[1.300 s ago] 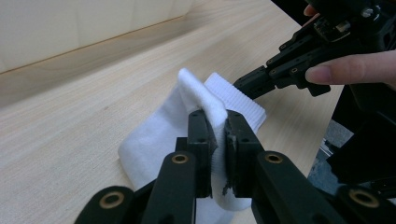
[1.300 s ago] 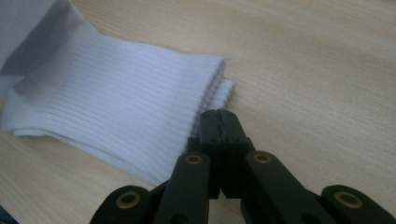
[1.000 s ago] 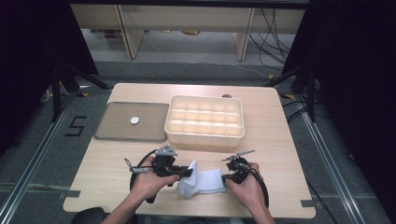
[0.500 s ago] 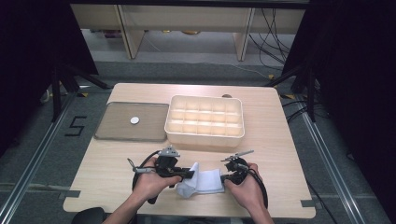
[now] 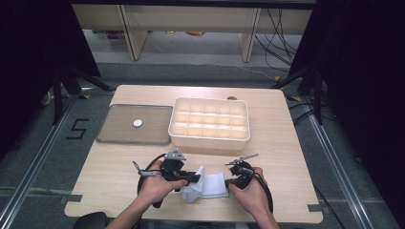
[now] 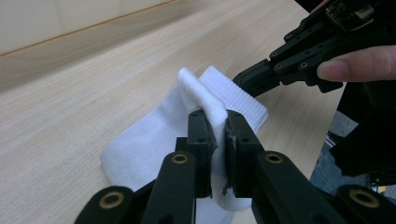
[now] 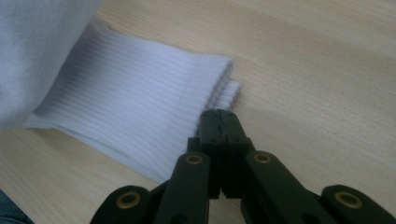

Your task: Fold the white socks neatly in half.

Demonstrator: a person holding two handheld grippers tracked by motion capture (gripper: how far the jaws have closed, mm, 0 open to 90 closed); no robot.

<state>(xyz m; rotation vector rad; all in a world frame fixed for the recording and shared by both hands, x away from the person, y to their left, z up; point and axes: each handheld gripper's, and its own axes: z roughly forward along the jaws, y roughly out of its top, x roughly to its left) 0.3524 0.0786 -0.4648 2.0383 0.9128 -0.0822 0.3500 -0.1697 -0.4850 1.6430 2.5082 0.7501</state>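
Wooden counter [image 5: 286, 143] holds a white sock [image 5: 206, 187] near the front edge — between both hands. Left gripper [image 6: 217, 128] has its jaws pinched on a fold of the sock. Right gripper [image 7: 219, 122] jaws are closed on nothing, just beside the ribbed cuff.

I'm seeing a white sock [image 5: 206, 186] lying on the near part of the wooden table [image 5: 286, 143], between my two hands. Its ribbed cuff [image 7: 140, 121] is resting flat on the wood, pointing toward my right side. A fold of the smoother fabric [image 6: 205, 95] is standing up in a raised, pinched ridge.
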